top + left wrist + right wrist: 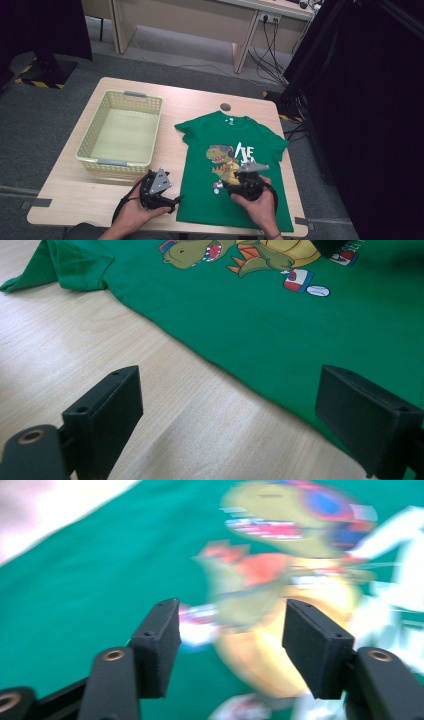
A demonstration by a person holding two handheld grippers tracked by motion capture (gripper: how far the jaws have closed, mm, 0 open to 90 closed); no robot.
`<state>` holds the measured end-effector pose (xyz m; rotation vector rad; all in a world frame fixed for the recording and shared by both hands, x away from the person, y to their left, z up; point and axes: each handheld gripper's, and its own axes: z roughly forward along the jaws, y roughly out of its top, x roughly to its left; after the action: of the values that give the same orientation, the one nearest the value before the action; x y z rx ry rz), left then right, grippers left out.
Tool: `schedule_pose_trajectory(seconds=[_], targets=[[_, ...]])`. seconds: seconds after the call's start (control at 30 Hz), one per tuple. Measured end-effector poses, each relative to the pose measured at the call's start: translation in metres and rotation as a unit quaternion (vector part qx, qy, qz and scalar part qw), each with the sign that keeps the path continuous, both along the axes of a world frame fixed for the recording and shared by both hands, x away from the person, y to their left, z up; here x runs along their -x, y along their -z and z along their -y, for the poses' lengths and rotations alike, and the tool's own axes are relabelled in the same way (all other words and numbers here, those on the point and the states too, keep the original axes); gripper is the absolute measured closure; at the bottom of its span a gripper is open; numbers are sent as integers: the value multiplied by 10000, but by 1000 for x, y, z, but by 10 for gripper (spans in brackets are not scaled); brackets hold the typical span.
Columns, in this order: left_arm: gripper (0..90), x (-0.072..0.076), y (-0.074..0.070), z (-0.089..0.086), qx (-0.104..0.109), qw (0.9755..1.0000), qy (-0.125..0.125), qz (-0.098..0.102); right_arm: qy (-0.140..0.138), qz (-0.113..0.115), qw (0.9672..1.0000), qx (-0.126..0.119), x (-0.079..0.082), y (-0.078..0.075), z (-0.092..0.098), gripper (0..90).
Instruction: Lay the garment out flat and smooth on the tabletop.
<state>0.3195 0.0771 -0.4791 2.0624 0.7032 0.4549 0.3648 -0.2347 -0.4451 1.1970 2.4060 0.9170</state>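
One green T-shirt (227, 165) lies flat, print up, on the counter (75, 195), beside one empty basket (121, 131). Left gripper (172, 202) waits at the shirt's lower left edge, fingers (105, 415) wide apart and empty. Right gripper (231, 187) hovers over the dinosaur print, fingers (160, 640) apart, nothing between. For a clean fold, each should pinch a hem corner, one layer only.
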Motion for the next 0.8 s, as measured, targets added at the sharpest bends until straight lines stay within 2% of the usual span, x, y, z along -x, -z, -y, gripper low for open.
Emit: schedule_pose_trajectory(seconds=[0.07,0.17,0.27,0.33,0.43,0.5,0.8], targets=[[111,0,0,0,9,10000,1,12,278,-59,9996,18,-17,-1,9,378],[110,0,0,0,0,10000,-8,-8,473,-123,9988,99,-41,0,12,364],[110,0,0,0,17,10000,-7,-16,449,-192,9985,231,-59,4,7,364],[109,0,0,0,19,10000,-3,-9,405,-226,9986,260,-65,7,1,366],[109,0,0,0,7,10000,17,-7,227,-281,9986,398,-68,14,-9,377],[110,0,0,0,29,10000,14,-6,151,-201,9990,361,-66,15,-13,397],[109,0,0,1,-20,10000,24,-9,-157,-206,9993,273,-57,16,-24,404]])
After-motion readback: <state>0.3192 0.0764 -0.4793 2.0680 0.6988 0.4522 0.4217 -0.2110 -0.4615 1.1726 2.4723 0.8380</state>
